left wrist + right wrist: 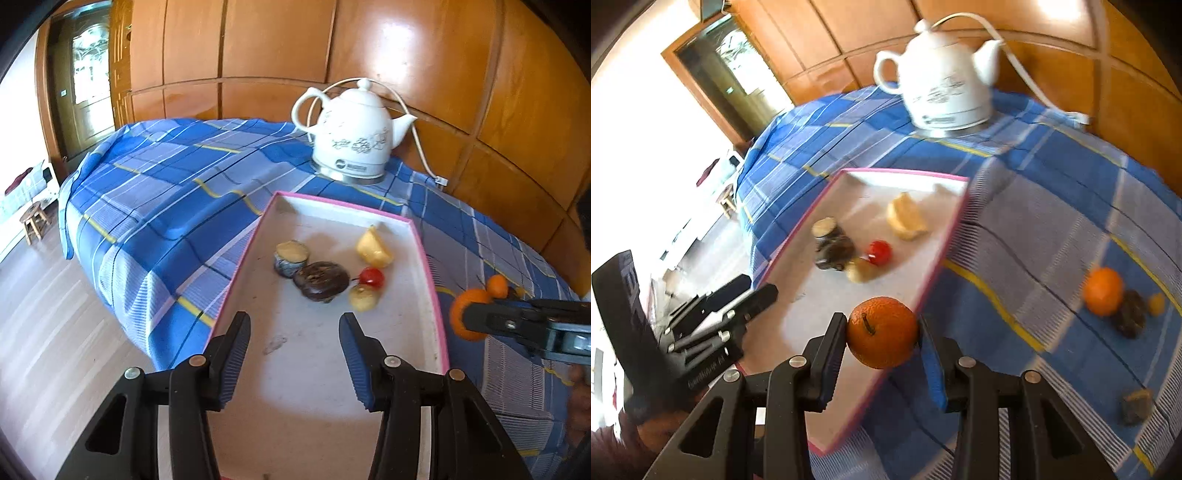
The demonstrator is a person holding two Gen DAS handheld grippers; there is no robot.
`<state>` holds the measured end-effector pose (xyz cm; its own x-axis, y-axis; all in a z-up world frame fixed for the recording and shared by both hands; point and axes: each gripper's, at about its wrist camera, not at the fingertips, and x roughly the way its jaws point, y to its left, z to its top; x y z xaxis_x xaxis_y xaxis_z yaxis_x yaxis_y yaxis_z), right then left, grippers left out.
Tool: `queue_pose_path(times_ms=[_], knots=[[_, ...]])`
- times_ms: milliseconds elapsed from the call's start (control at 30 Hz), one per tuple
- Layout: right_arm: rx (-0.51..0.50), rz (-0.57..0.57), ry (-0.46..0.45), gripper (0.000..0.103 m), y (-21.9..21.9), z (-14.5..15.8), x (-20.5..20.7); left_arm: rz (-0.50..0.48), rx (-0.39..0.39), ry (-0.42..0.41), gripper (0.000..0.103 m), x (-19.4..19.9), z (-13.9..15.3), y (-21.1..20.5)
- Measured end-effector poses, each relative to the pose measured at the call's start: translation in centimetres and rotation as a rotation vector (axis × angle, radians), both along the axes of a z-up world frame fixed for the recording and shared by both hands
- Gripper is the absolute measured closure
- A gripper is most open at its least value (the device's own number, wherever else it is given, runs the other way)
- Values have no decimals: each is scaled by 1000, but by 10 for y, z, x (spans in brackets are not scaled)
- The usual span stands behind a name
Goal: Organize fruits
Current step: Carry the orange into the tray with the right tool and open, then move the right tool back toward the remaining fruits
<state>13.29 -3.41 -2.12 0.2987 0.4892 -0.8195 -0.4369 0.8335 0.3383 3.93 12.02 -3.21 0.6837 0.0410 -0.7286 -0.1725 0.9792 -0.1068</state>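
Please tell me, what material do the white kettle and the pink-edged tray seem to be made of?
The kettle looks like glazed ceramic: glossy white with a printed flower pattern, on a metal-looking base. The tray seems to be cardboard: thin pink-edged walls and a matte, slightly stained white floor.

A room in a private home: a bench draped in a blue plaid cloth stands against glossy orange-brown wood wall panelling. A white ceramic electric kettle with a floral print sits on its metal base, its cord trailing along the wall. Pale wood-look flooring, a small wooden stool and a glazed wooden door complete the domestic setting.
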Motion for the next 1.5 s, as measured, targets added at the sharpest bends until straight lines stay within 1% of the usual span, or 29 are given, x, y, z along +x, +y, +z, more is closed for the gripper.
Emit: queue_pose_path(times_ms=[100,200,367,567,700,967,1100,1500], knots=[[-20,25,7,63,22,-7,7,7,-6,6,52,-1,-3,4],[-86,29,-2,62,36,-18,13,7,-10,9,52,-2,-5,5],[-129,26,-12,62,39,-31,13,-2,-13,17,52,-2,-8,2],[-90,-7,-42,61,28,-23,9,-14,-9,16,52,-3,-7,-4],[-59,-35,-43,61,20,-17,5,-23,-2,10,52,-4,-5,-8],[-61,-84,-33,61,3,-15,-9,-45,9,1,52,-6,-2,-17],[-42,-101,-33,61,-7,-13,-16,-54,10,-2,52,-7,0,-20],[-94,-114,-69,61,-17,-5,-34,-90,23,-17,52,-11,4,-34]])
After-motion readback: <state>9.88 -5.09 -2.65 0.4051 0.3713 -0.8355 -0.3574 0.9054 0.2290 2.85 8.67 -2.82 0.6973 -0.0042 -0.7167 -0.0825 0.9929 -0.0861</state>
